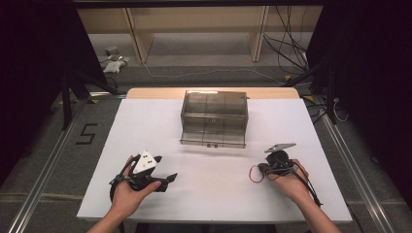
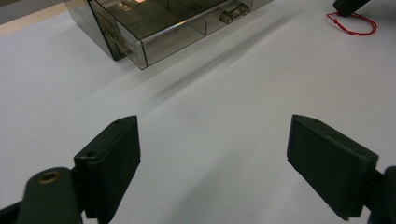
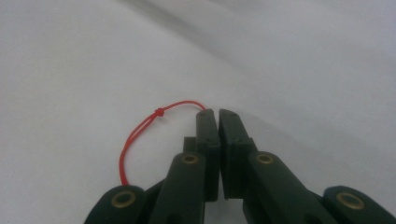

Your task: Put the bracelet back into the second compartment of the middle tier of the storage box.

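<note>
A smoky see-through drawer box (image 1: 214, 119) stands at the middle of the white table cover (image 1: 145, 121); its lowest drawer (image 1: 212, 141) sticks out a little toward me. My left gripper (image 1: 167, 182) rests near the front left, open wide, nothing between its jaws (image 2: 212, 158). From there the box (image 2: 154, 23) lies ahead at the upper left. At the front right, my right gripper (image 1: 262, 169) is shut on one end of a red string loop (image 1: 256, 174). The red string (image 3: 140, 133) curves left from the pinched jaw tips (image 3: 217, 114) and lies on the cover.
The table's front edge runs just behind both hands. Bare white cover lies between the grippers and the box. Beyond the table are wooden shelving (image 1: 194, 29), cables on the floor (image 1: 286, 48) and dark stands at both sides.
</note>
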